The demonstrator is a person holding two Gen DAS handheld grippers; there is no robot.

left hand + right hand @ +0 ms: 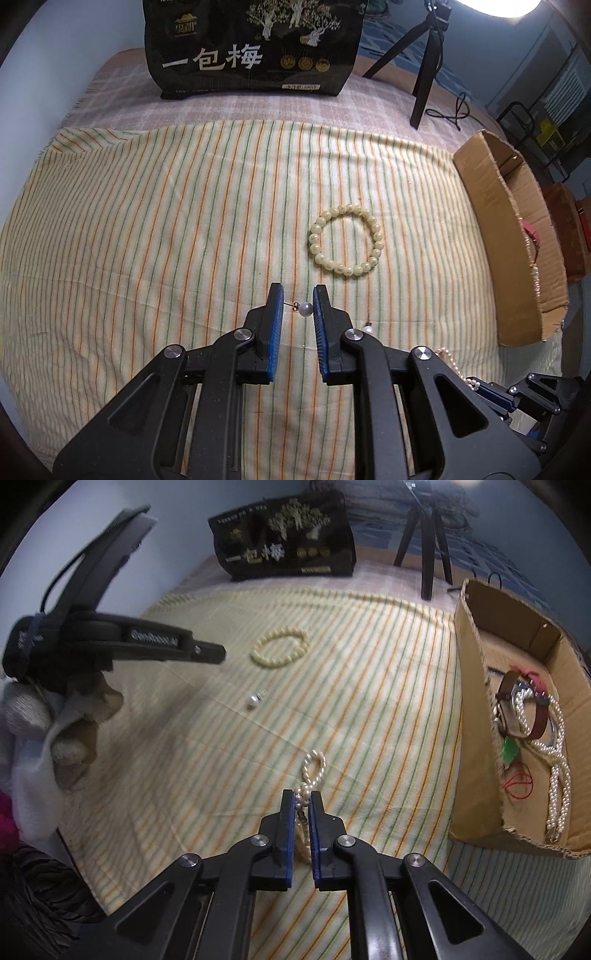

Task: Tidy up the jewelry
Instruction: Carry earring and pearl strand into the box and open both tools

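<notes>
Pearls of a short strand [313, 771] sit pinched between your right gripper [303, 805] pads, a loop of it sticking out past the tips above the striped cloth [351, 686]. Your left gripper [298, 307] clamps a pearl earring [305, 308] by pearl and post. Beyond it lies the pale bead bracelet [345, 242]; a second earring [252, 700] rests nearby. To the right, the cardboard box [476, 738] holds more jewelry.

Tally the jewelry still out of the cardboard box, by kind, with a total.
Pearl earrings: 2, one between the left hand-held gripper's fingers, one on the striped cloth
Bead bracelets: 1
Pearl strands: 1, in the right hand-held gripper
Total: 4
</notes>
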